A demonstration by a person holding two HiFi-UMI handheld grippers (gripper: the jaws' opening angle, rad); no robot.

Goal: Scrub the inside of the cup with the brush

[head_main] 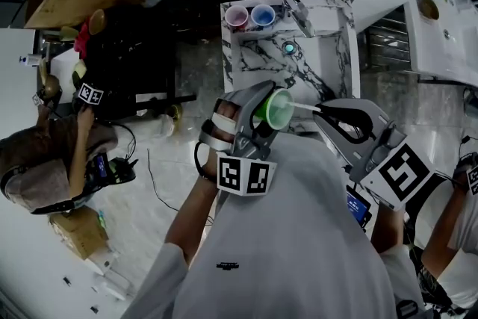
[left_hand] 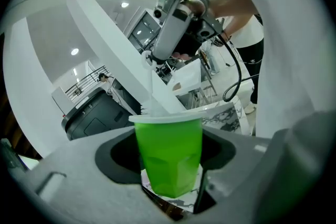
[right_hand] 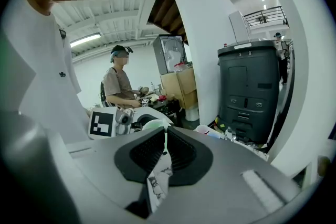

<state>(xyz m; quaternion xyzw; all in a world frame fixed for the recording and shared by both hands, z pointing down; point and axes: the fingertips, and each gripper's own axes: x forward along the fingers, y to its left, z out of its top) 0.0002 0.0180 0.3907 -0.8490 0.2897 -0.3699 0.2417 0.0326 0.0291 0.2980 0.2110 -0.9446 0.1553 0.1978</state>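
Observation:
A translucent green cup [head_main: 280,108] lies tilted on its side in my left gripper [head_main: 270,114], which is shut on its body. In the left gripper view the cup [left_hand: 168,157] stands between the jaws with its white rim up. A white brush handle [head_main: 303,107] runs from my right gripper [head_main: 323,113] into the cup's mouth. The brush head is hidden inside the cup. In the left gripper view the brush [left_hand: 160,96] enters over the rim. The right gripper [right_hand: 164,157] is shut on the thin brush handle [right_hand: 165,145], with the cup rim [right_hand: 152,124] just beyond.
Below the cup is a marble-patterned sink [head_main: 328,48] with a faucet [head_main: 299,13]. A pink cup [head_main: 237,16] and a blue cup [head_main: 262,14] stand at its far left corner. A seated person [head_main: 52,160] is at the left. A dark grey bin [right_hand: 247,92] stands behind.

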